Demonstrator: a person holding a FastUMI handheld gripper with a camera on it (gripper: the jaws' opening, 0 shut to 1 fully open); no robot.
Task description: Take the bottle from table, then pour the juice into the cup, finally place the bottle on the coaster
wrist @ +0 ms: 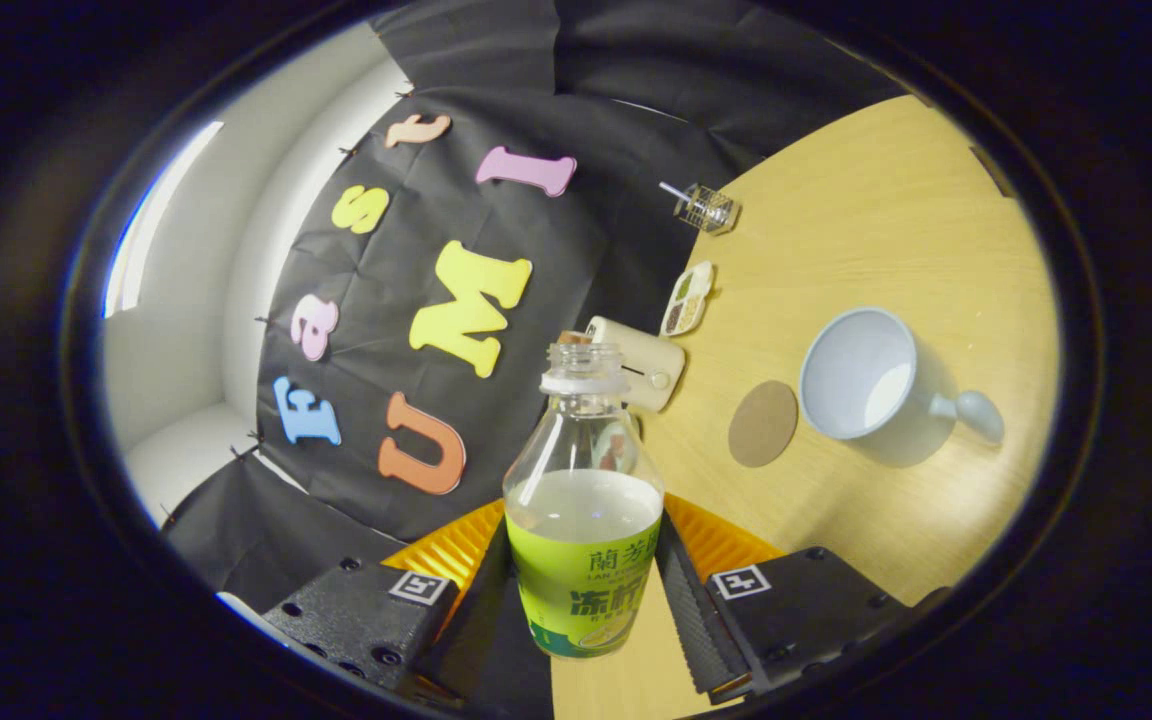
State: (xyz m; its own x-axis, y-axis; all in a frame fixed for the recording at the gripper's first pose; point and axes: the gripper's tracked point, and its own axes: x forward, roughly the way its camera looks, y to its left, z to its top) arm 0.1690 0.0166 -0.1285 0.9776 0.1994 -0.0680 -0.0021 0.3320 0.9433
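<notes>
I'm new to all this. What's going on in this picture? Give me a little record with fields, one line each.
gripper: fingers closed on the bottle from both sides
bottle: cap off, partly filled with pale juice, green label
cup: pale mug with a handle, on the table beyond the fingers, looks empty
coaster: round, brown, bare, just beside the cup
table: light wood
other items: small cream appliance, divided snack dish, small glass jar, all beyond the bottle
task stage: bottle gripped, pouring not yet begun

Claw (584, 590) clamps uncapped bottle (583, 500); cup (861, 375), coaster (763, 423) beyond.
</notes>
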